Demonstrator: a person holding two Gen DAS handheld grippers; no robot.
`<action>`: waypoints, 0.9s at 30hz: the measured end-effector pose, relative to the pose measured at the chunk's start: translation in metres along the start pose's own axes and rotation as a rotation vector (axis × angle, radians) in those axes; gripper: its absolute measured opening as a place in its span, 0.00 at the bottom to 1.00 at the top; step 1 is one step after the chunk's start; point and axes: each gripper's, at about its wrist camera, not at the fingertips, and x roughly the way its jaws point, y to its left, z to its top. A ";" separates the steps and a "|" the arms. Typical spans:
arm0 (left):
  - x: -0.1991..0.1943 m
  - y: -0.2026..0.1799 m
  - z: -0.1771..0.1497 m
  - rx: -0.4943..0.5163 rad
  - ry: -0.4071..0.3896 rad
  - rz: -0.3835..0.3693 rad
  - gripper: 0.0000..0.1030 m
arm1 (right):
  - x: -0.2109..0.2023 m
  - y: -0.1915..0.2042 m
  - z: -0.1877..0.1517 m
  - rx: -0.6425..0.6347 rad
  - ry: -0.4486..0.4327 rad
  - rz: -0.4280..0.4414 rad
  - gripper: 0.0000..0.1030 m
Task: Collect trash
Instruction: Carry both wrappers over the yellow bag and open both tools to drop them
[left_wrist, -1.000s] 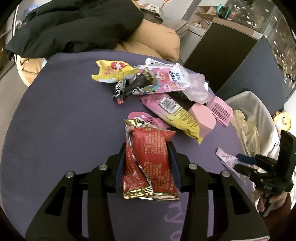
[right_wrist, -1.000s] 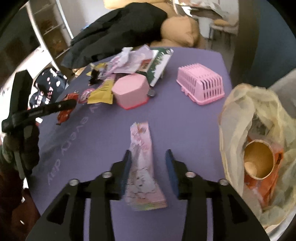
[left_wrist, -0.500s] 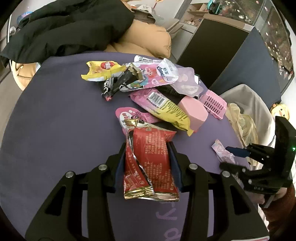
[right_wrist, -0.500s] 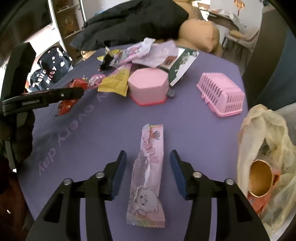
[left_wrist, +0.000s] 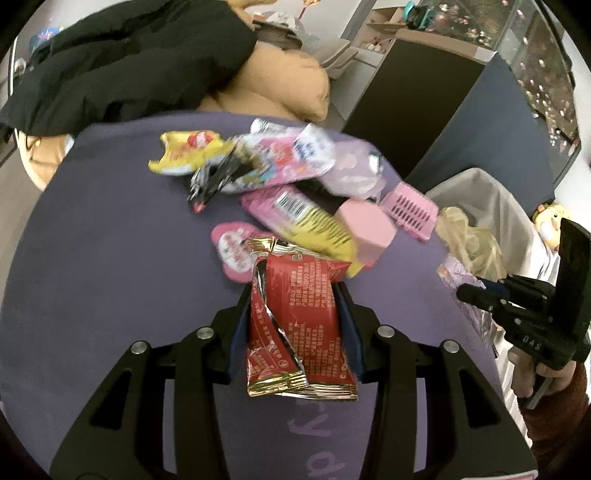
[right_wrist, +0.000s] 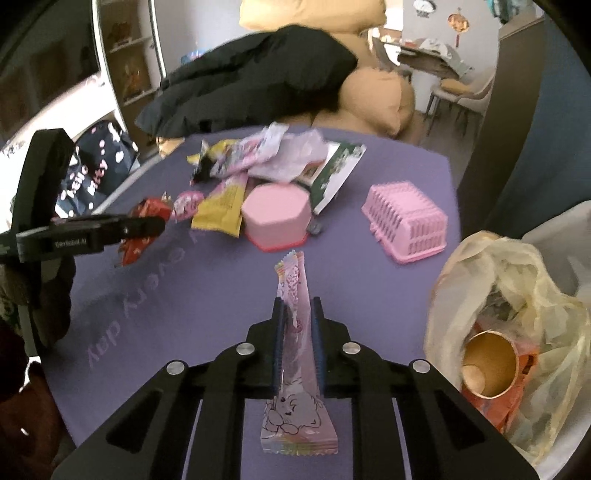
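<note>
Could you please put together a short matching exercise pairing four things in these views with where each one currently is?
1. red wrapper
2. pink wrapper
3. paper cup
4. pink basket

a. inside the plastic bag
b. clamped in the right gripper
c. upside down on the purple cloth
d. clamped in the left gripper

Pairs: 1-d, 2-b, 3-a, 4-c
</note>
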 end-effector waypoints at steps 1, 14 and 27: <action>-0.004 -0.004 0.003 0.008 -0.011 -0.004 0.40 | -0.008 -0.003 0.003 0.001 -0.023 -0.002 0.13; -0.048 -0.093 0.054 0.116 -0.199 -0.068 0.40 | -0.094 -0.047 0.030 0.041 -0.264 -0.093 0.13; 0.018 -0.223 0.072 0.259 -0.142 -0.190 0.40 | -0.139 -0.140 -0.008 0.200 -0.330 -0.226 0.13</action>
